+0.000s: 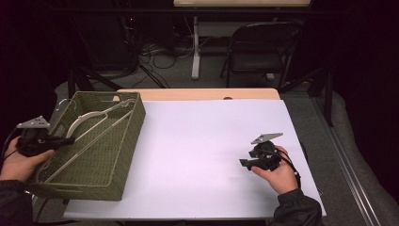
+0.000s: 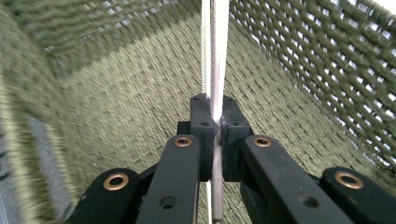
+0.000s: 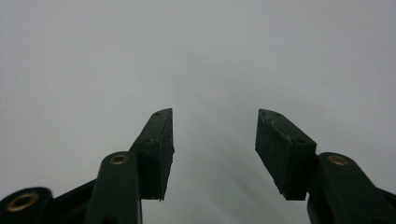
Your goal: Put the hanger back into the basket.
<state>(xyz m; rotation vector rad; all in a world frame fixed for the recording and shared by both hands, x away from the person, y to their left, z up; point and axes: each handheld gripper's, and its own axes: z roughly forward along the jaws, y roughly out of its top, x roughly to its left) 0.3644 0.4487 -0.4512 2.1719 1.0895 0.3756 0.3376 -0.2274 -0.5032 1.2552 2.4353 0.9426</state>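
Your left gripper (image 1: 66, 140) sits at the near-left wall of the green woven basket (image 1: 127, 155), which rests at the left edge of the white table (image 1: 202, 141). In the left gripper view its jaws are closed tight on a thin pale rod of the clothes hanger (image 2: 215, 56); the rod runs straight up between the pads, with the basket's woven floor and side walls behind it. From above, the hanger (image 1: 89, 129) lies inside the basket, its long straight bar slanting from the near-left corner toward the far-right corner and its curved shoulder toward the far-left. Your left hand (image 1: 21, 162) holds the gripper just outside the basket wall.

Your right gripper (image 1: 246, 163) rests low over the bare table surface, well apart from the basket, with your right hand (image 1: 277, 174) wrapped around it. In the right gripper view its jaws stand wide apart with nothing between them and plain white tabletop ahead.

A dark folding chair (image 1: 261, 44) stands beyond the table's far edge.
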